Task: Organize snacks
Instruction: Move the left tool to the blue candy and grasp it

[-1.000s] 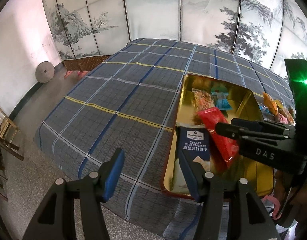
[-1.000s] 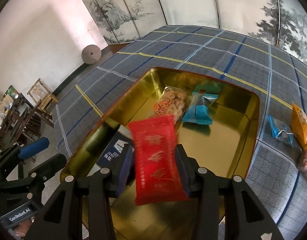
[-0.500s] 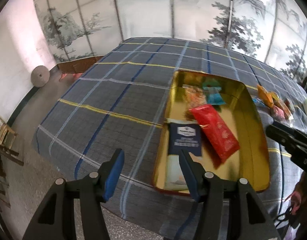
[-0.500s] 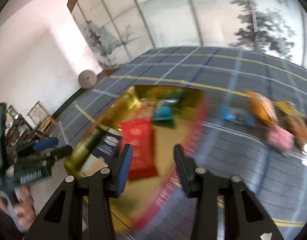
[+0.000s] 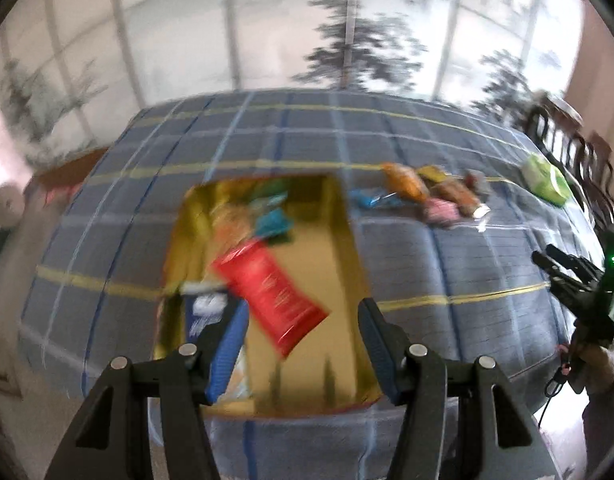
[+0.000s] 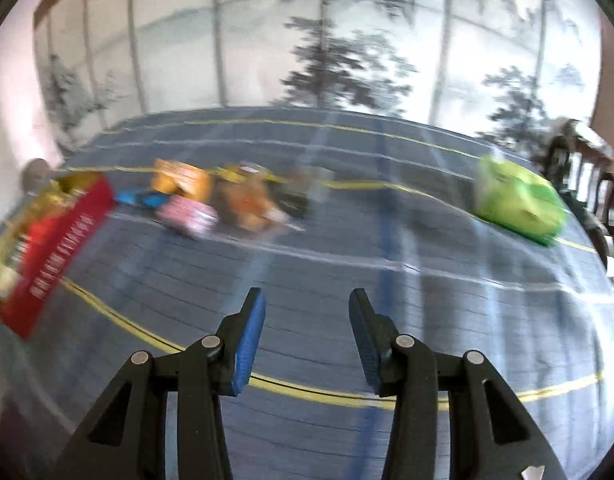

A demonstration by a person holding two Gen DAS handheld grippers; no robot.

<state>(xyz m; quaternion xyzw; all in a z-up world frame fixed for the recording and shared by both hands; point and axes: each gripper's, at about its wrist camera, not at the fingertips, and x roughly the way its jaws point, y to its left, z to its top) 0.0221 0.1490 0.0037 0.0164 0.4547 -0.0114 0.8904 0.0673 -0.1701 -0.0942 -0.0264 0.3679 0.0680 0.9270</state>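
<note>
A: So, where do the loose snacks lie from the right tool (image 6: 305,334)?

B: Ahead and to its left, well apart from it. The cluster of snack packets (image 6: 227,200) sits on the plaid tabletop (image 6: 387,280) just beside the gold tin (image 6: 39,216), strung out in a row running left to right. A green packet (image 6: 519,204) lies alone, far right.

A: And the tool itself?

B: Released, jaws apart with only cloth showing between them. The left tool (image 5: 303,344) is also released and empty, hanging over the near end of the tin.

A: What's in the tin?

B: A red packet (image 5: 271,292), a blue cracker box (image 5: 205,308) and a few small packets behind; blur hides the details.

A: Which hand should fetch next?

B: The right, I'd judge; it faces the row, and must swing left to reach it.
</note>
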